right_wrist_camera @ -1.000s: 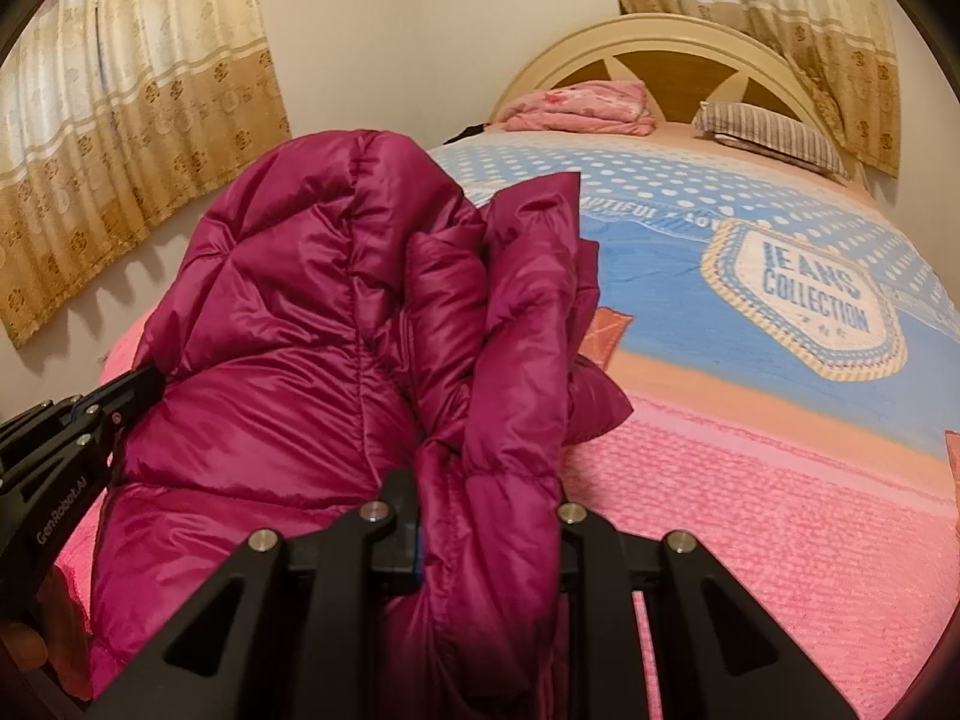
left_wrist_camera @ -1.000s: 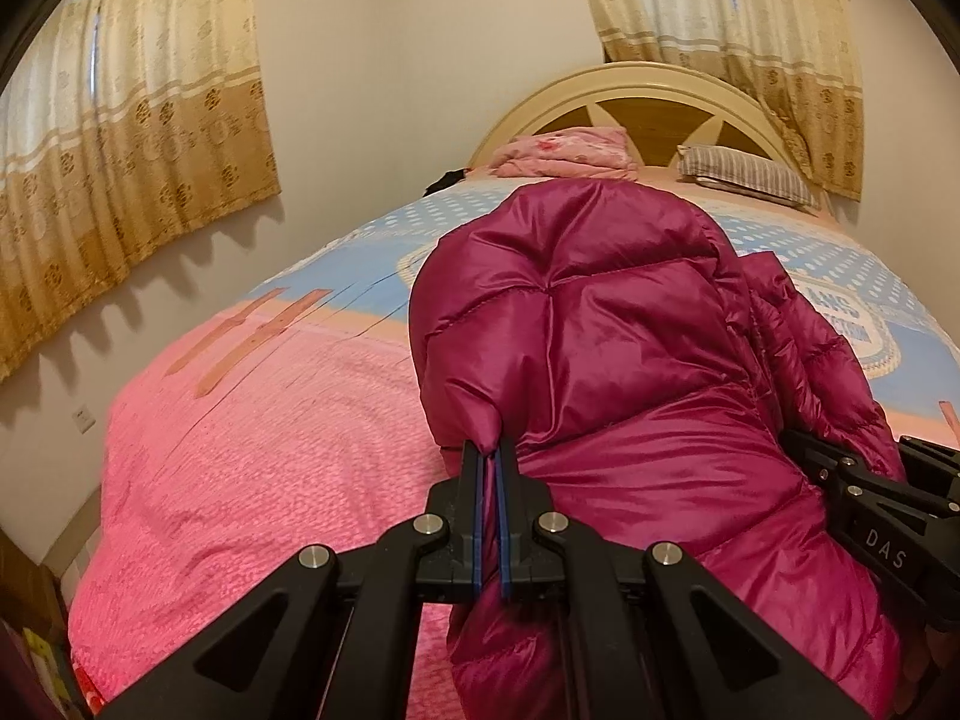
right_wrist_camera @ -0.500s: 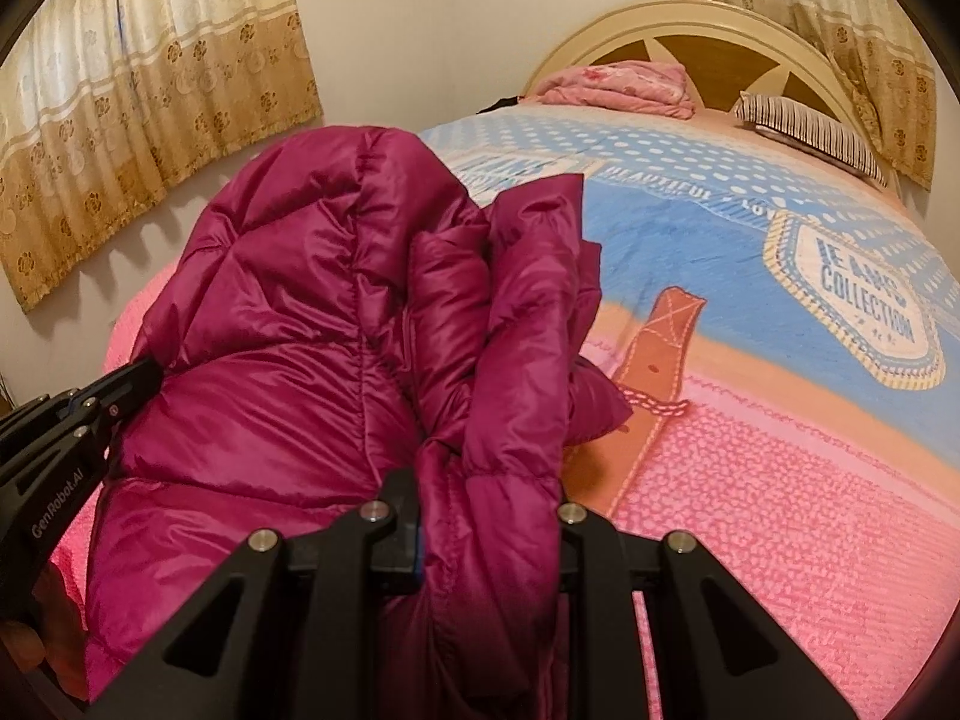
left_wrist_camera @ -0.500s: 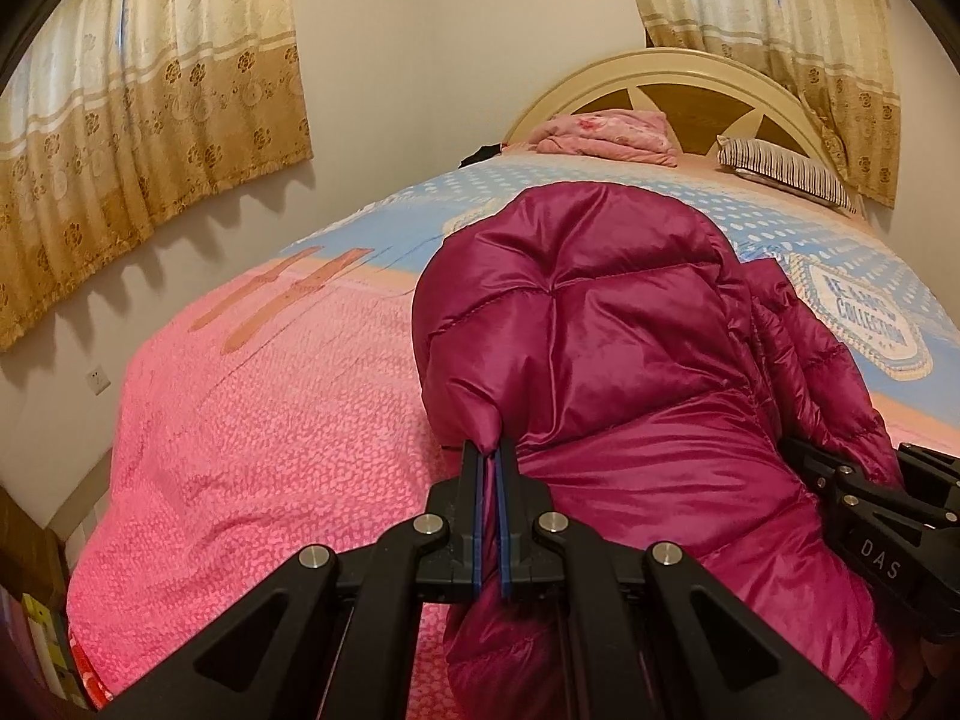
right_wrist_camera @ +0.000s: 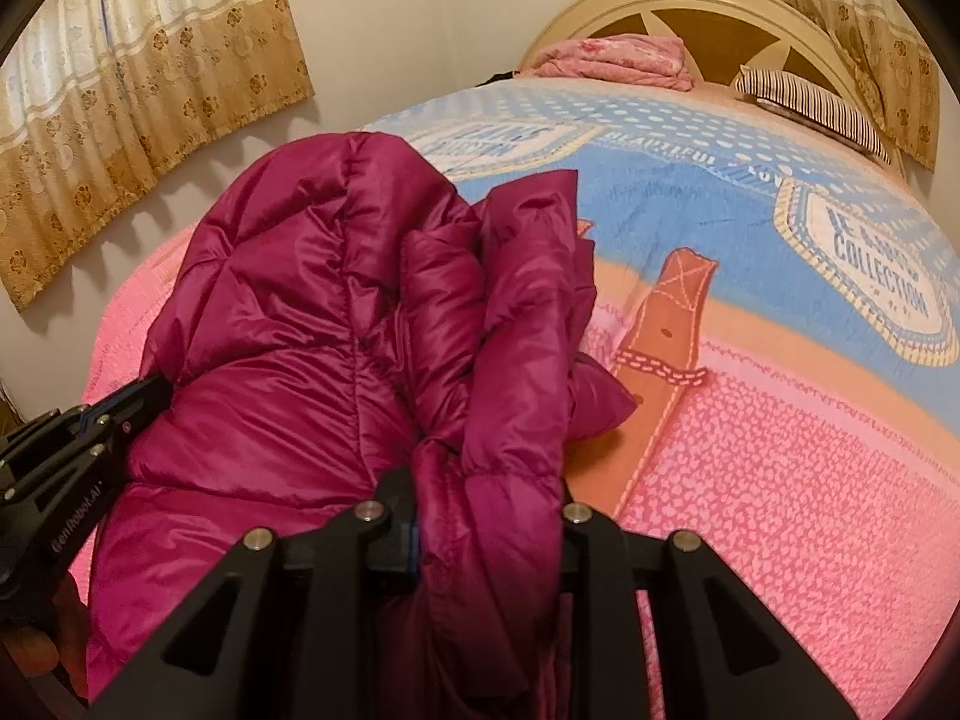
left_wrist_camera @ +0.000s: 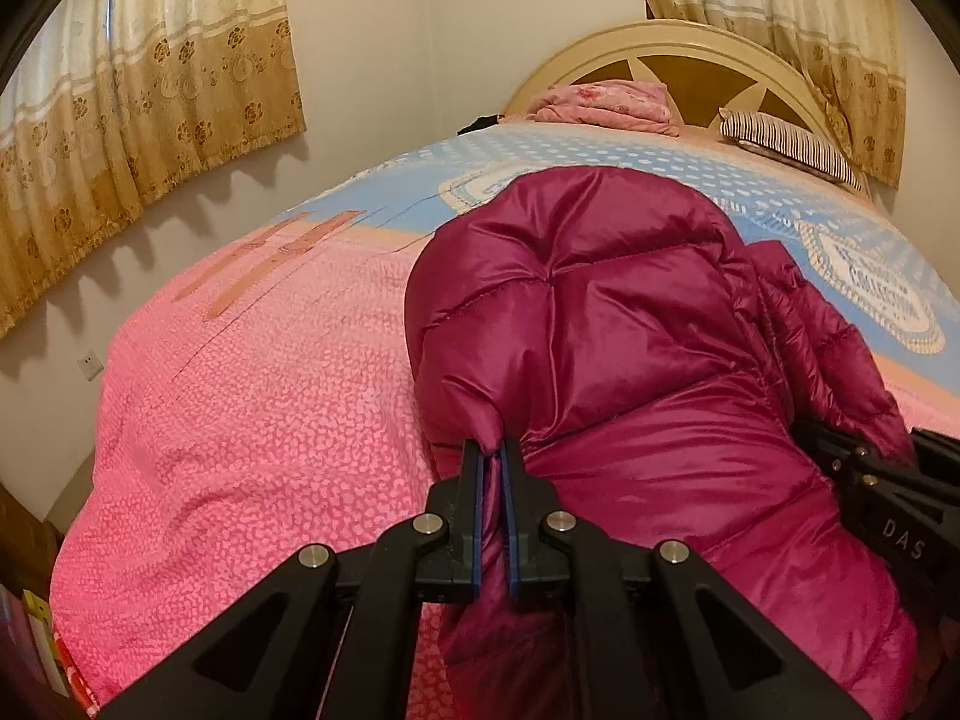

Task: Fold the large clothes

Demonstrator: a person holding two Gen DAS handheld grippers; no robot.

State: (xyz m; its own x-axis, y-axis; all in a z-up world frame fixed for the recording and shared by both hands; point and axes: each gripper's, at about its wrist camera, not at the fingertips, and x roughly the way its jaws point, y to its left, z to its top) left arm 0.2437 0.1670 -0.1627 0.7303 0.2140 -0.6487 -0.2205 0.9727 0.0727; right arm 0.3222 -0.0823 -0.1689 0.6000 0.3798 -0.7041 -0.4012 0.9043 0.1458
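So the magenta puffer jacket sat bunched up in the middle of the left wrist view, on the pink end of the bedspread. The left gripper, bottom centre of that frame, had its blue pads nearly together, pinching a thin fold of the jacket's edge. Its jaws had just eased apart a touch with the fabric between them. The right gripper poked in at the lower right edge, buried in the jacket.

In the right wrist view the right gripper was at bottom centre, part open and clamped round a thick wad of jacket; those jaws had also just widened slightly. The left gripper came in from the lower left. A striped pillow and folded pink bedding were at the headboard, upper right.
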